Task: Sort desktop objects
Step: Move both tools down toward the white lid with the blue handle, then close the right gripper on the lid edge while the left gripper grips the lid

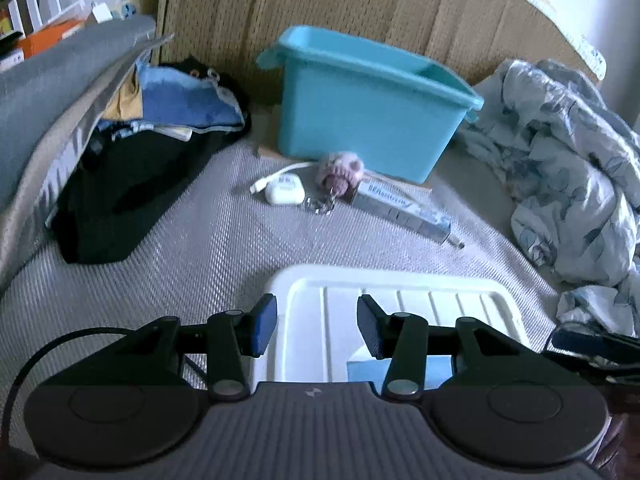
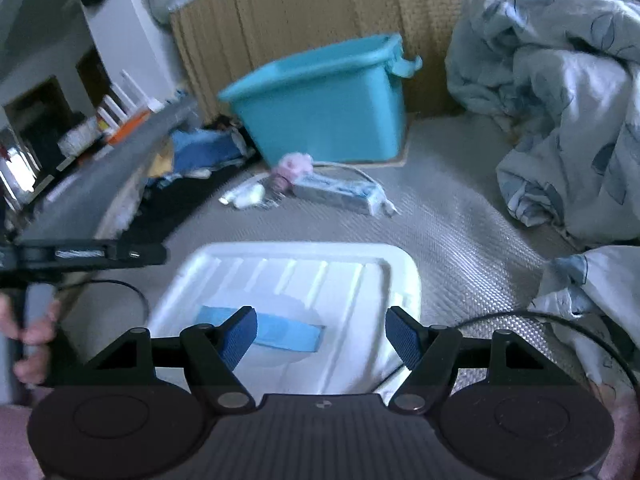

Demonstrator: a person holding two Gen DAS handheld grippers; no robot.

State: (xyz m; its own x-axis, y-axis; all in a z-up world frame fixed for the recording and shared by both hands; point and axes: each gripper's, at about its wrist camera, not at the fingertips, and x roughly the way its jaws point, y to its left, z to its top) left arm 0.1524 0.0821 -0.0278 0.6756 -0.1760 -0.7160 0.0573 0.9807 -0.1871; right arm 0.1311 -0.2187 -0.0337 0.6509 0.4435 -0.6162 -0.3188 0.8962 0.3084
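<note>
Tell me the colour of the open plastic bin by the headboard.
Turquoise plastic bin; clearest in the left wrist view.

A crumpled quilt with a blue leaf print (image 1: 568, 168) is heaped at the right side of the bed, on a grey woven mat (image 1: 192, 240). Behind the mat, a tan ribbed headboard (image 1: 320, 4) is seen standing upright. At the left, a pile of clothes (image 1: 160, 120) in black, blue and yellow is lodged against a grey padded edge (image 1: 60, 76). Beyond that edge, an orange box (image 1: 48, 36) and white upright items can be made out, too blurred to identify further.
</note>
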